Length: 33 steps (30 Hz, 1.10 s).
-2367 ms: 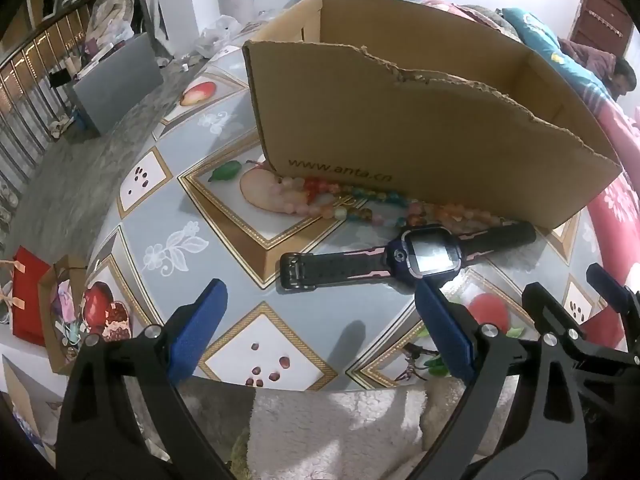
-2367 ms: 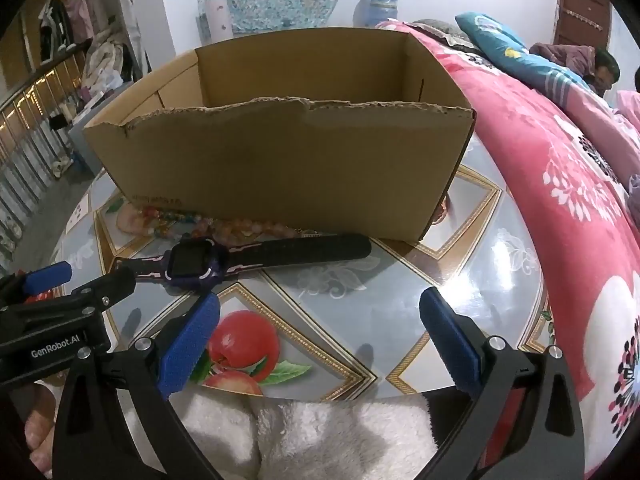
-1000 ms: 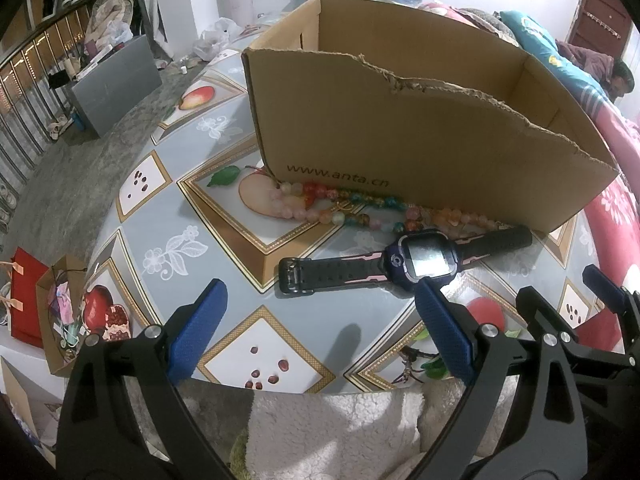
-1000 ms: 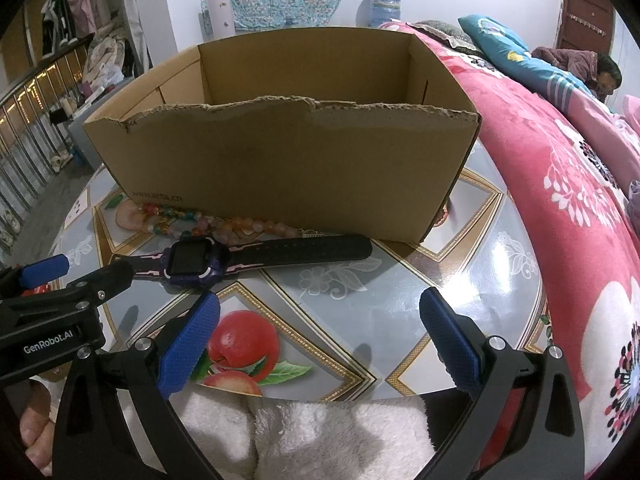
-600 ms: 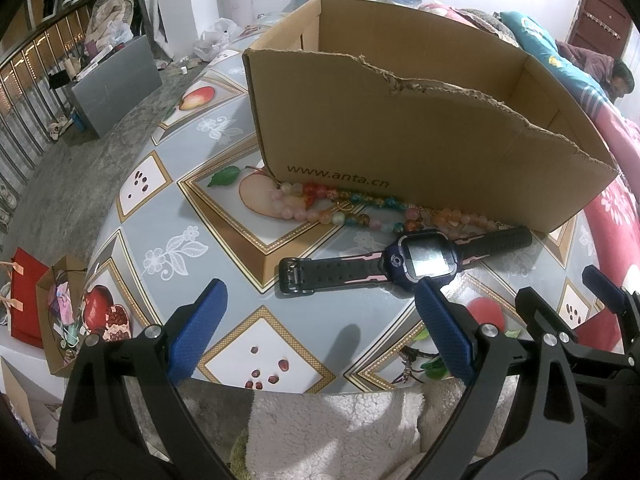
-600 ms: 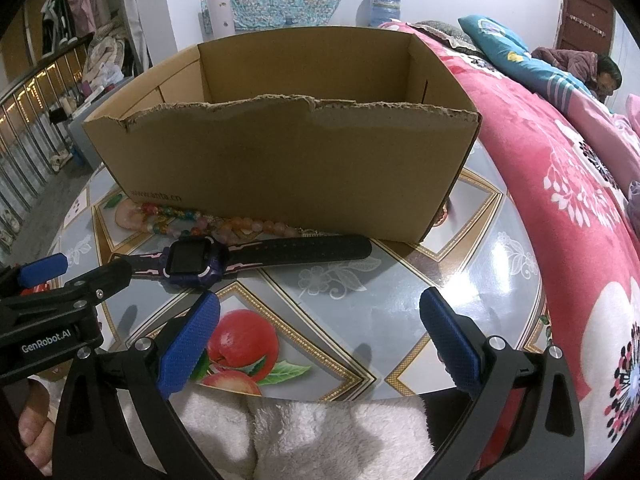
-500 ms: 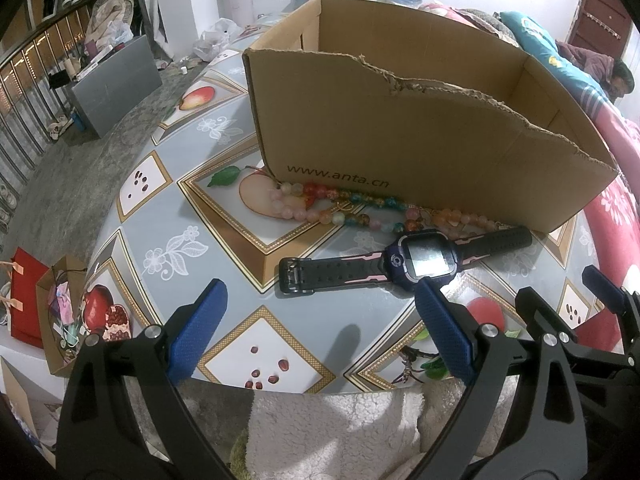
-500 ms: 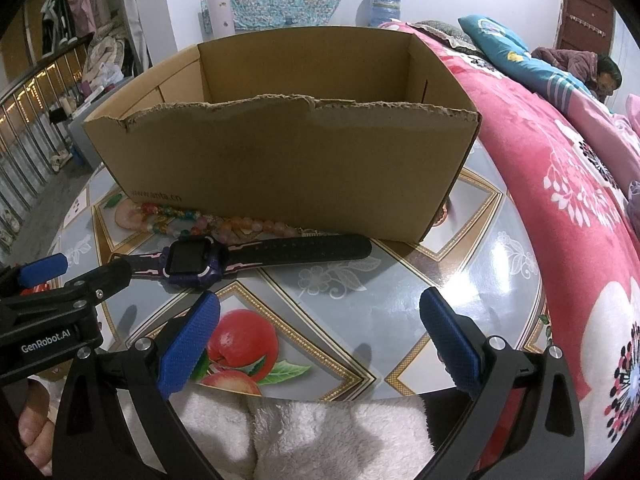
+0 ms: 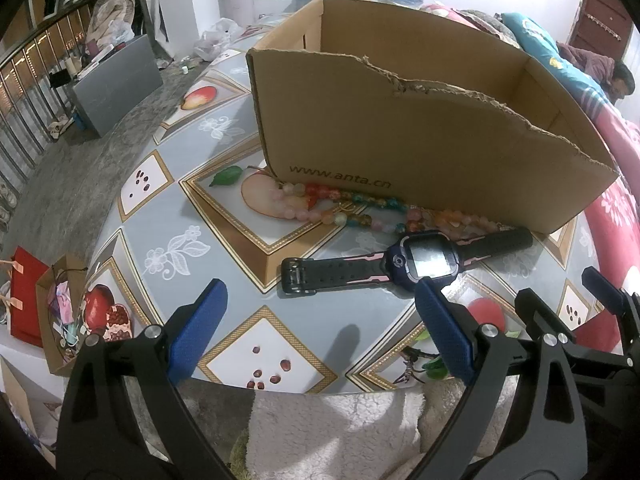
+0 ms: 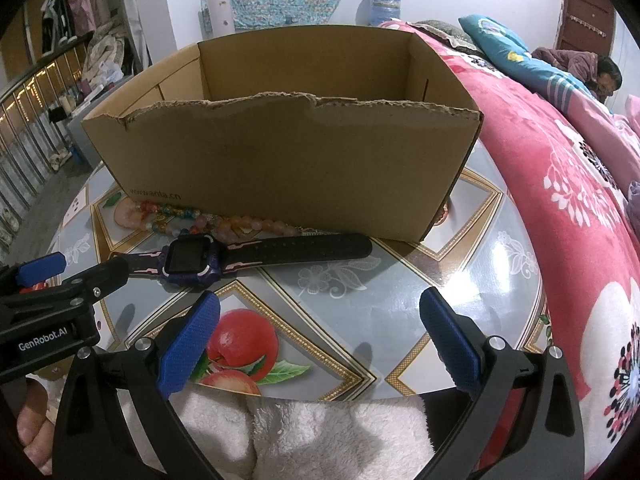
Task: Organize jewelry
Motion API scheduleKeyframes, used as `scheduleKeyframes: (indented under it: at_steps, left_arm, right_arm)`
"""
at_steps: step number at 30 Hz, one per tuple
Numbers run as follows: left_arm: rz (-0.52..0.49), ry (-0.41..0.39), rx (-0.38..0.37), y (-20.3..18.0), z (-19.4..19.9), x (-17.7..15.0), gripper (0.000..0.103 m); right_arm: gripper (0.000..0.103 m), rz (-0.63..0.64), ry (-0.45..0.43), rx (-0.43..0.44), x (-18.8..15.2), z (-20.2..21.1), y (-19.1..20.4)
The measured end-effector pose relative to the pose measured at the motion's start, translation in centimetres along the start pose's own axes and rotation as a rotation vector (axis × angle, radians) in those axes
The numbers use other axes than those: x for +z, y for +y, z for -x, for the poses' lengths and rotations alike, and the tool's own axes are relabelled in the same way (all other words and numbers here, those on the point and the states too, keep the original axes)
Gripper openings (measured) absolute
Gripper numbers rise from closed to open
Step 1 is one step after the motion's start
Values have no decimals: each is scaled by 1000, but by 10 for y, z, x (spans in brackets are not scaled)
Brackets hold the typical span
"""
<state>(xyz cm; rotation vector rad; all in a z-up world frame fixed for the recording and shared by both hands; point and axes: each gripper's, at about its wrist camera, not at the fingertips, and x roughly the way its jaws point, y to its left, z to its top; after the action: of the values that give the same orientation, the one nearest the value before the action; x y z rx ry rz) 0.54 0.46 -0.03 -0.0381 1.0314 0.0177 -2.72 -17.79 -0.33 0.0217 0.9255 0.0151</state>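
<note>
Little changed vs a sec ago: view nudged in slightly, nothing picked up, so task barely begun, prob. lining up a first grab. Left to right: left gripper point(image 9: 316, 332) w/ blue pads spread wide, released, empty, hovering at table edge. At 12 o'clock from it, strand of pink, red, green & orange round beads point(image 9: 344, 206) lying against front wall of open brown cardboard box point(image 9: 420, 136). At 1 o'clock, black-strap smartwatch w/ purple case point(image 9: 416, 262) flat on fruit-print glossy tabletop point(image 9: 168, 220), just in front of beads, outside box. Right gripper point(image 10: 320, 332) likewise wide open, empty, watch at its 11 o'clock.
</note>
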Motion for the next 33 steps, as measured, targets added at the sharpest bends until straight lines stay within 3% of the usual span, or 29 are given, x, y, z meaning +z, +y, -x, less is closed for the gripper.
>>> scheduleKeyframes:
  at_steps: [13,33]
  left_arm:
    - [7,-4,8,5,1,1,91]
    - [14,20,90,9,-5,4,91]
  right_arm:
    - [98,3,6,4,-1,-2,0]
    - [98,31,14,47,10,-11,4]
